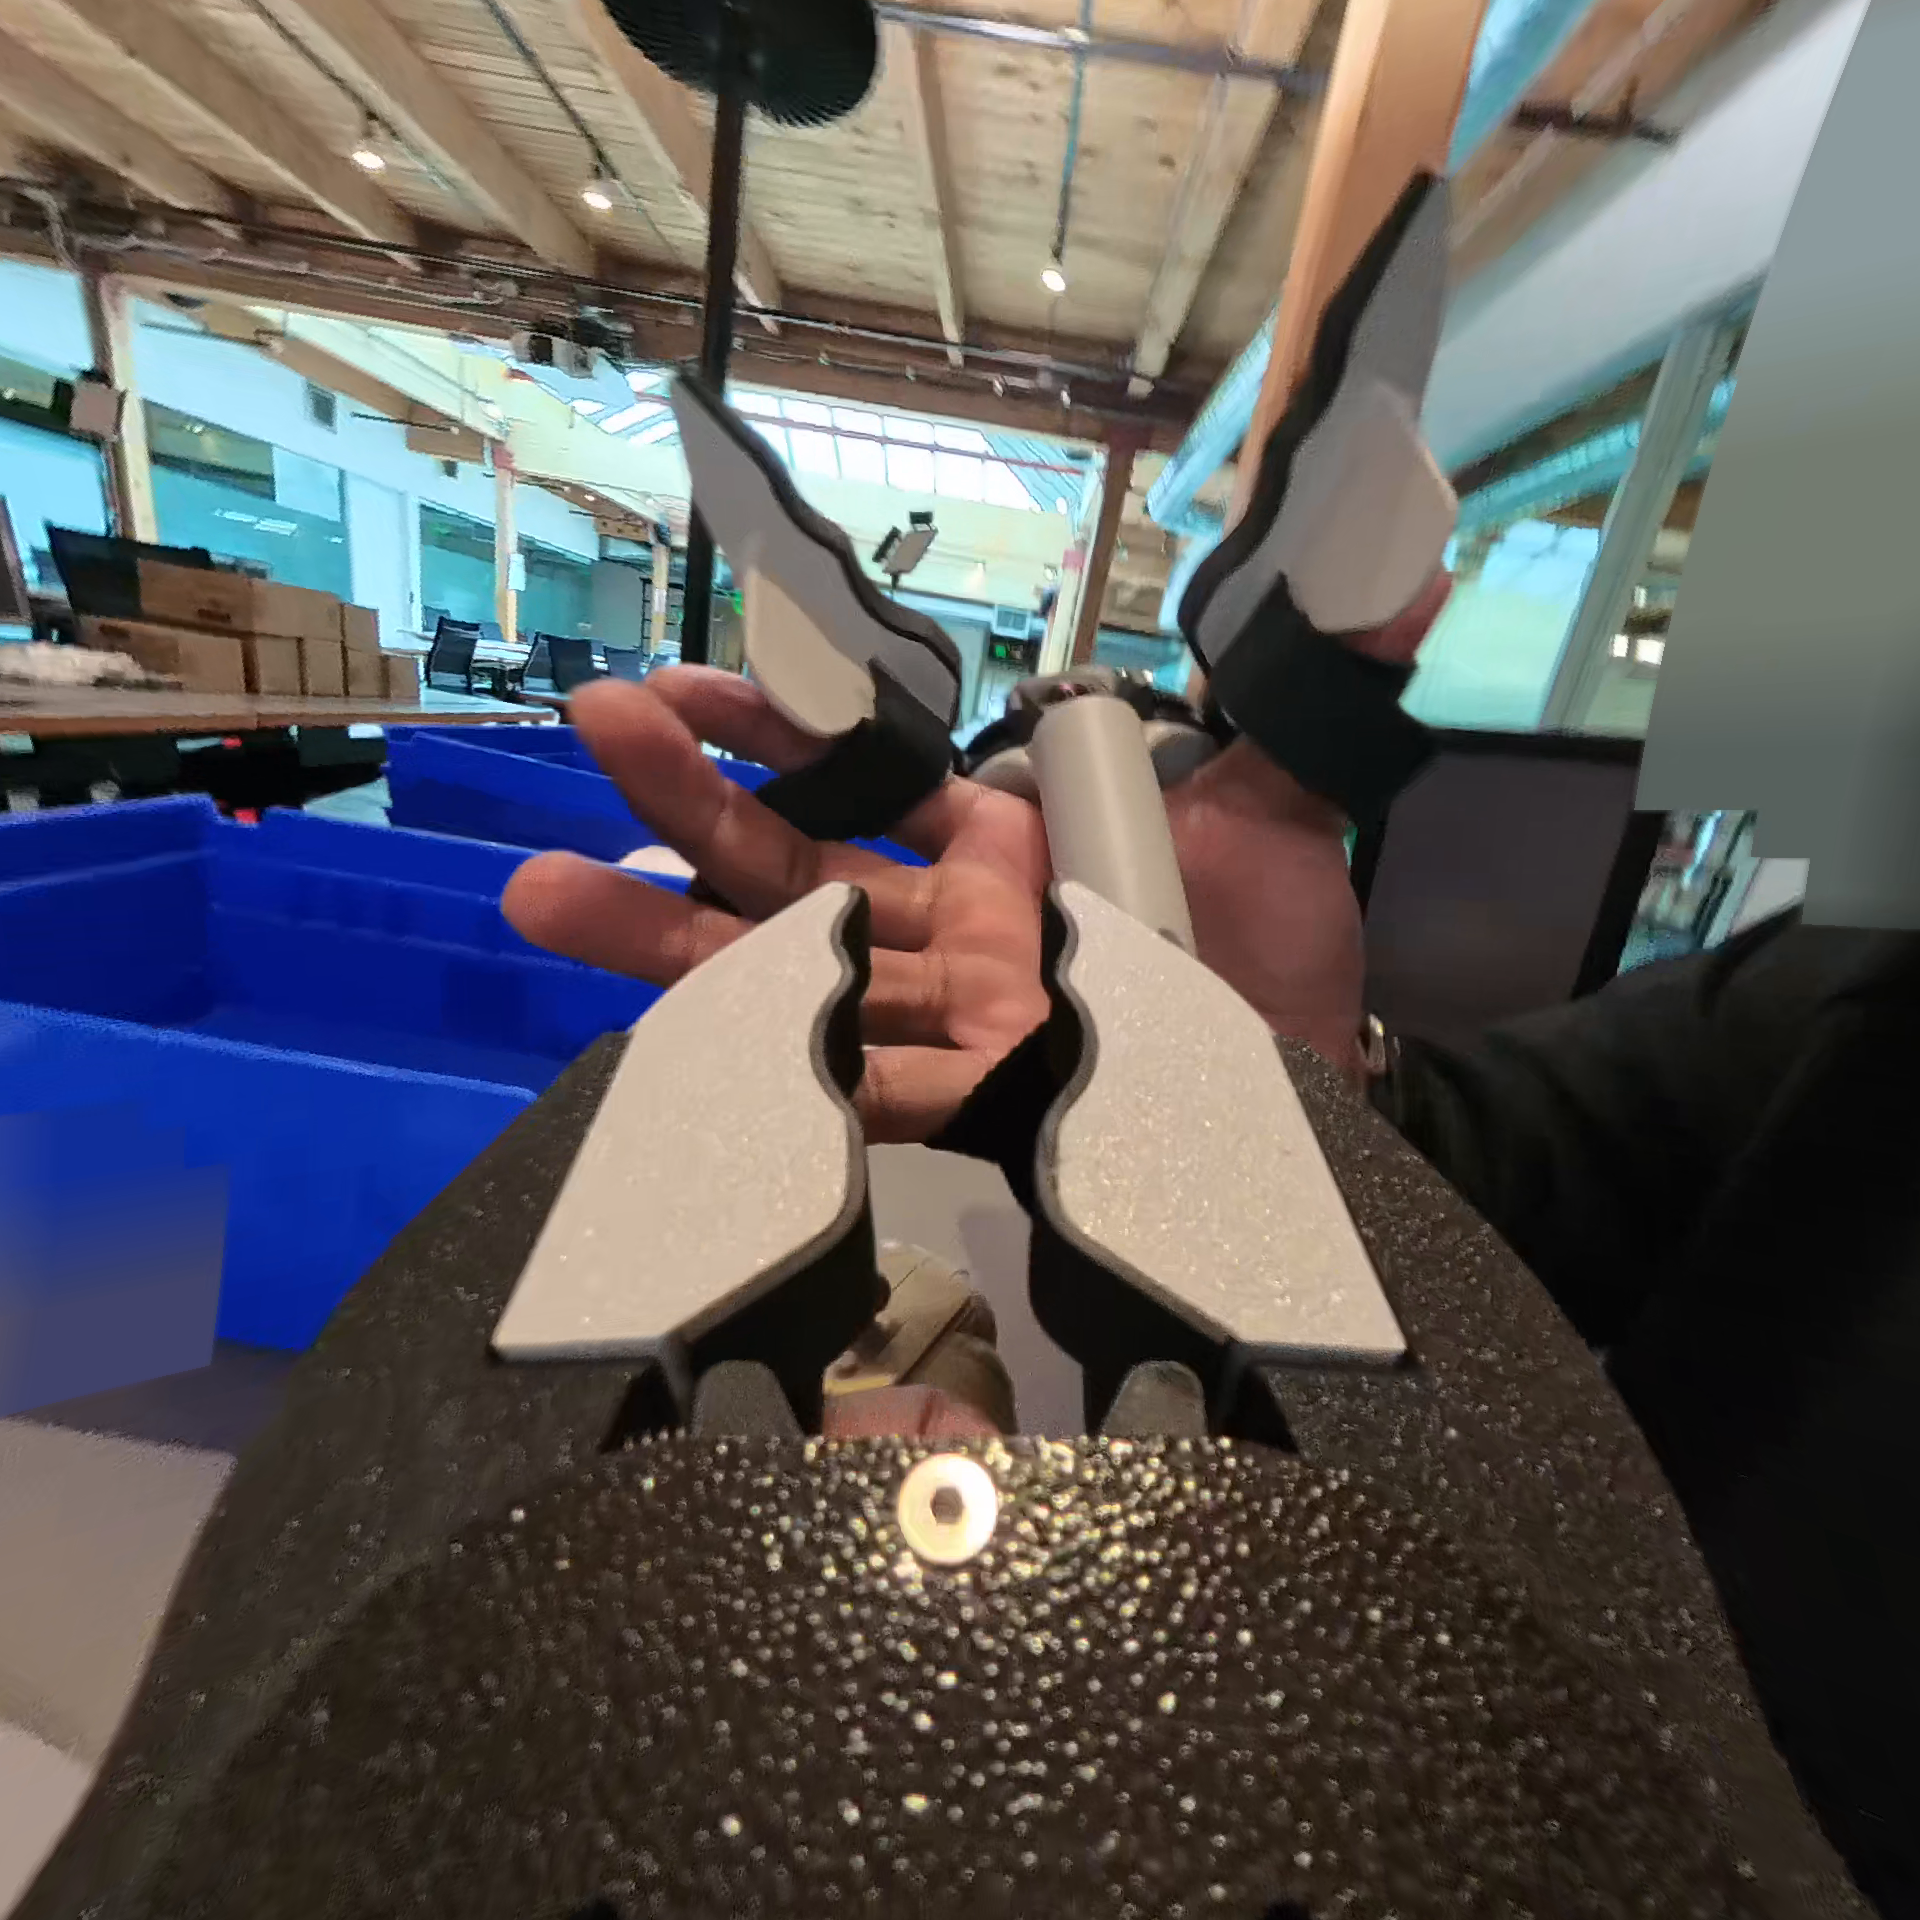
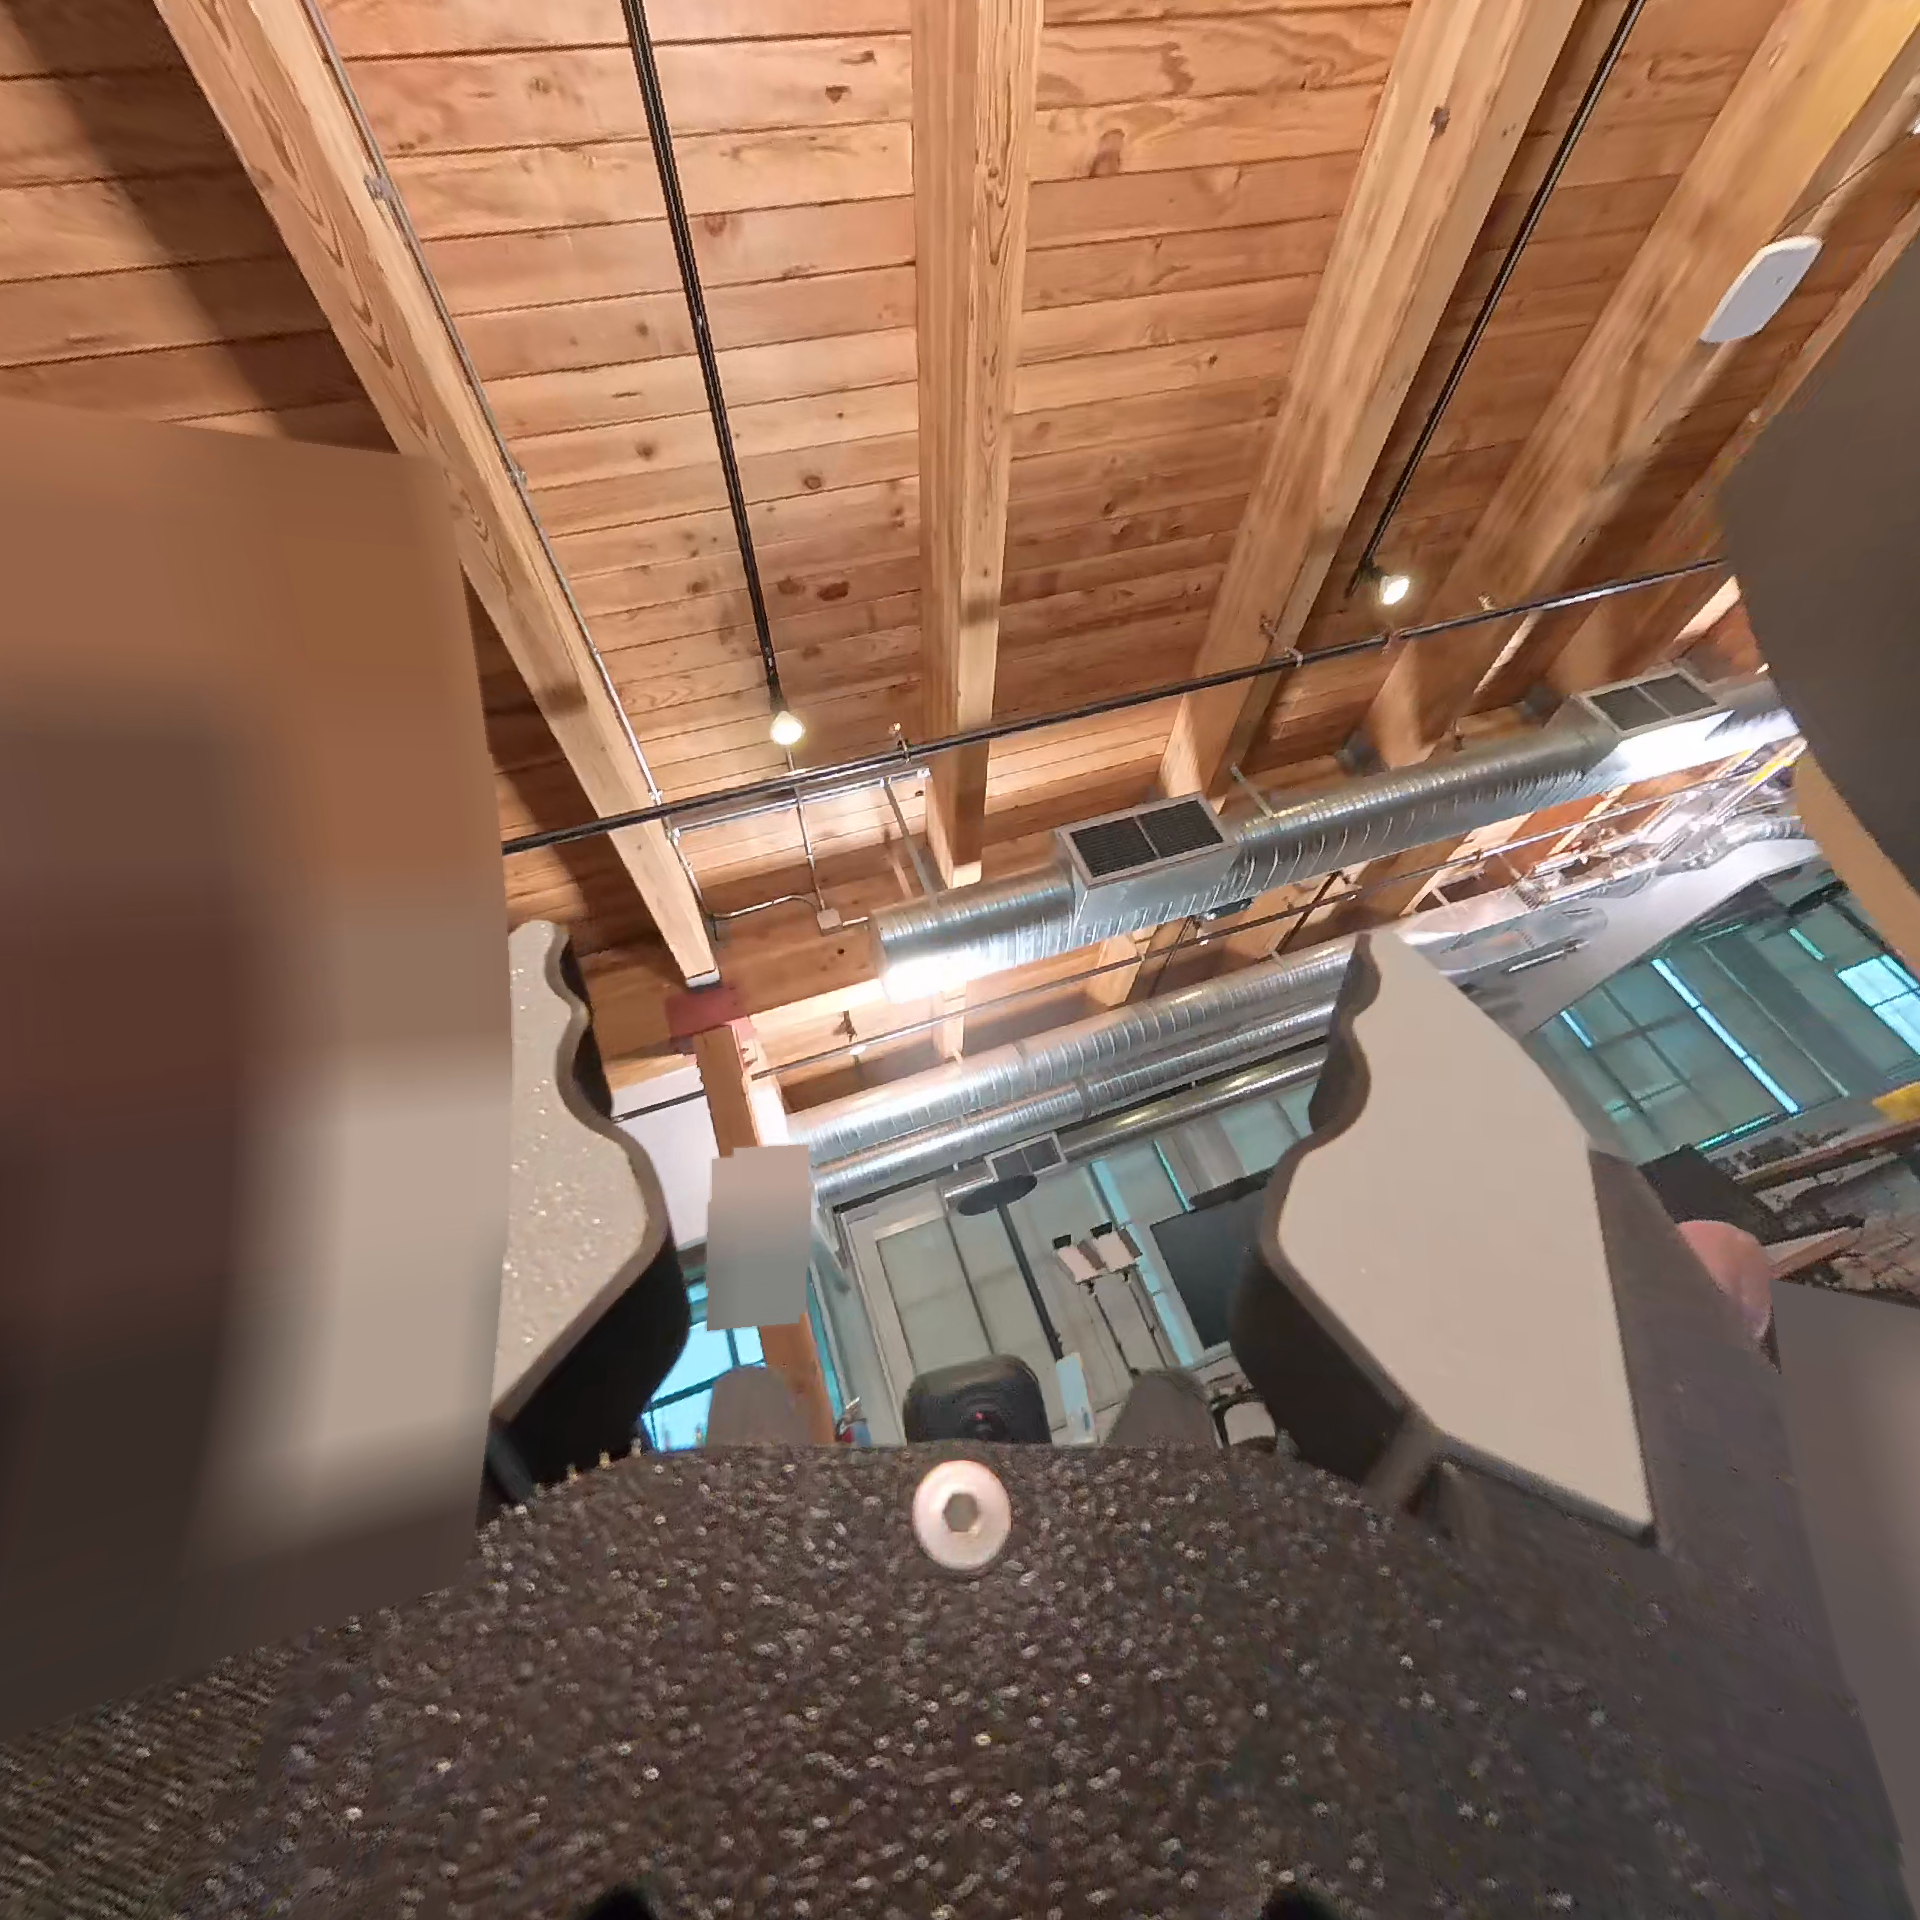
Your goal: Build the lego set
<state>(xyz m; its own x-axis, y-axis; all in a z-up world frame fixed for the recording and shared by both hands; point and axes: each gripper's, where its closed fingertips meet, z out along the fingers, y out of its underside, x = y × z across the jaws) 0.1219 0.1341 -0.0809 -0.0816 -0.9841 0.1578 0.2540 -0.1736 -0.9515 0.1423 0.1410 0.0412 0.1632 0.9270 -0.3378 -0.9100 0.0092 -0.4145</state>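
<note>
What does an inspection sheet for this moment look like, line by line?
Surface: grey tabletop, small part visible.
Job's things: nothing seen.
Clutter: blue bins; cardboard boxes.
Grippers: left gripper fingers apart, nothing between them; right gripper worn on an open hand, fingers wide apart, pointing at the ceiling, nothing held.
Cables: black conduit under the ceiling.
Surroundings: wooden ceiling, silver ducts, windows, black pole.

Left gripper (image 1: 956, 925) fingers narrowly apart, bare; right gripper (image 2: 961, 997) fingers wide apart, upturned.
</note>
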